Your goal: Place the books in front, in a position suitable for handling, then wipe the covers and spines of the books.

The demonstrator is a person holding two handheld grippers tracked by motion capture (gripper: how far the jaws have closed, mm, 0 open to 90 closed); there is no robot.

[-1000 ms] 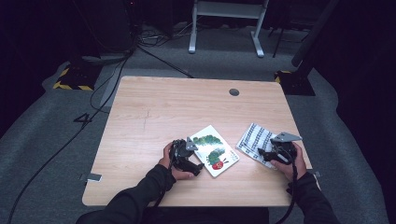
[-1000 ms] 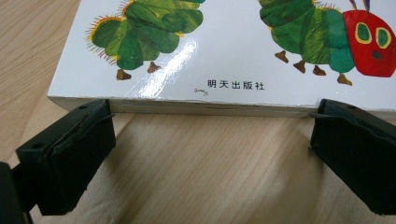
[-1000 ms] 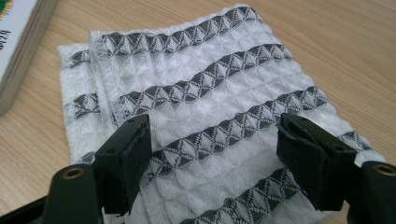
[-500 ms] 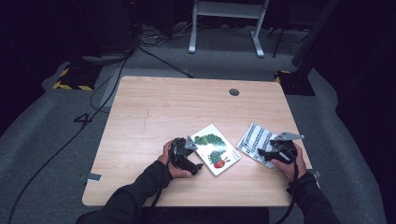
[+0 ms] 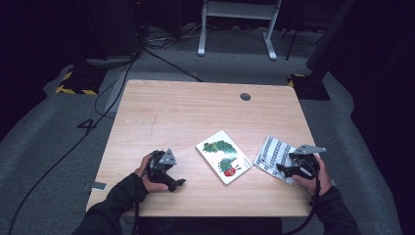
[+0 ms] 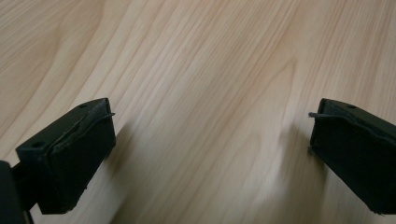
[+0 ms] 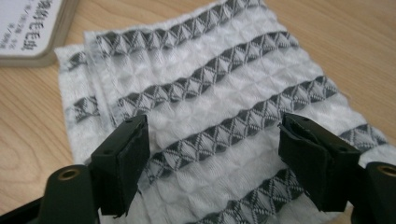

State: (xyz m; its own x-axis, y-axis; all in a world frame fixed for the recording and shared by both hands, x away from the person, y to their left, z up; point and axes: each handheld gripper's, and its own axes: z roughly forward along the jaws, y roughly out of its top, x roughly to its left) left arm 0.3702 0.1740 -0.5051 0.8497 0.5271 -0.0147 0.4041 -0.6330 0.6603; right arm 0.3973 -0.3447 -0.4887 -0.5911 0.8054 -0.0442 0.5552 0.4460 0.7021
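With released jaws, the right gripper [image 7: 212, 163] is poised over the folded cloth [image 7: 219, 98] near the bench's right edge; only 1 layer might be pinched, unfolding it.

Lab/studio: dark room, floor cables [image 5: 122, 73], hazard-taped stand base [image 5: 76, 84].

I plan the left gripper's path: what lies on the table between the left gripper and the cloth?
In the high view, the book lies between the left gripper and the cloth.
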